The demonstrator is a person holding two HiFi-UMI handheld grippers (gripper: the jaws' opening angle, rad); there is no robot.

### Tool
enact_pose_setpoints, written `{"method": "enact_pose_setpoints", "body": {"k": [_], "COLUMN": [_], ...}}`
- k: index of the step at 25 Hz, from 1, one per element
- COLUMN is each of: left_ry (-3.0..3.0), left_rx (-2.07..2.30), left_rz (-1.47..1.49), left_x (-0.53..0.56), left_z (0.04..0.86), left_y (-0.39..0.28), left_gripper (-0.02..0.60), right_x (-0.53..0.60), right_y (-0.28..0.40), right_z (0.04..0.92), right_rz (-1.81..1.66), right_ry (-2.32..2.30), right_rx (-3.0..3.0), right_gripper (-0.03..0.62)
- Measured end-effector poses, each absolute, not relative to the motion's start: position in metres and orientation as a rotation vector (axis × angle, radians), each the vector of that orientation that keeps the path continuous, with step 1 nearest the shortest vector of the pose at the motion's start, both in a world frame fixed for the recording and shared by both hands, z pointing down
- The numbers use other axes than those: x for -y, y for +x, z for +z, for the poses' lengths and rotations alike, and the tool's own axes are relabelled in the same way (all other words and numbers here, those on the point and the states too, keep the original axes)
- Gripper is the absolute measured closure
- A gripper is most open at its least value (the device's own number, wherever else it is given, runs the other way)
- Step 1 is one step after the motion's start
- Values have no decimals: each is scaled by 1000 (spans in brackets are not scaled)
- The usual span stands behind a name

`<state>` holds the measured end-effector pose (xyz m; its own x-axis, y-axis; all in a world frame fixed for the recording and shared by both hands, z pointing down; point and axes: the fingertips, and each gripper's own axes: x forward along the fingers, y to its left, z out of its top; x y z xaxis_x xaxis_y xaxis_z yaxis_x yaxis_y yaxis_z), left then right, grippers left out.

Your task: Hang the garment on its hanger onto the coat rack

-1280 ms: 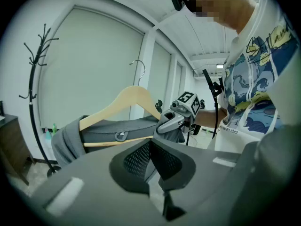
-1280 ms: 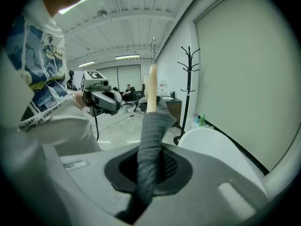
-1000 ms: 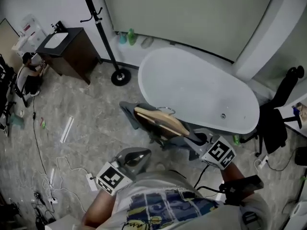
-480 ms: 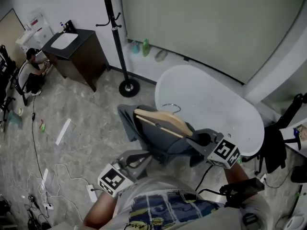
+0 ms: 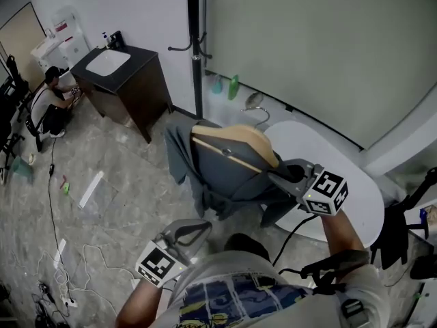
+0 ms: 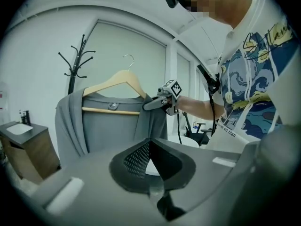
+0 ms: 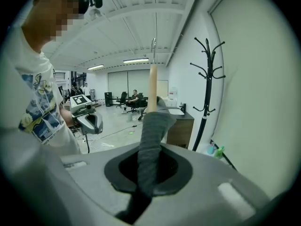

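Near the coat rack, right gripper clamped on grey garment on wooden hanger; left gripper closed, empty.

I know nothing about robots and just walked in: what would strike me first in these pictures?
The grey garment on its wooden hanger, held up mid-room in the jaws of the right gripper. Just beyond it stands a tall black coat rack by the wall, its hooks bare. A white tub sits to the right.
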<state>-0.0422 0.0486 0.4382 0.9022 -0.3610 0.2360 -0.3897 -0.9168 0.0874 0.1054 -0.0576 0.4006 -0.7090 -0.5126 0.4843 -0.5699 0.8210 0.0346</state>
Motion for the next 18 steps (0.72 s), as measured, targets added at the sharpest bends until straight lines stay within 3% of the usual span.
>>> {"method": "enact_pose_setpoints", "body": {"k": [18], "left_ry": [2785], "left_rx": [951], "left_rz": [228], "left_x": [146], "left_z": [427], "left_y": [-98], "left_gripper": [578], "right_x": [421], "right_y": [29], "right_z": [308], "right_rz": [-30], "right_ry": [690], "right_rx": [2576], "right_gripper": [580]}}
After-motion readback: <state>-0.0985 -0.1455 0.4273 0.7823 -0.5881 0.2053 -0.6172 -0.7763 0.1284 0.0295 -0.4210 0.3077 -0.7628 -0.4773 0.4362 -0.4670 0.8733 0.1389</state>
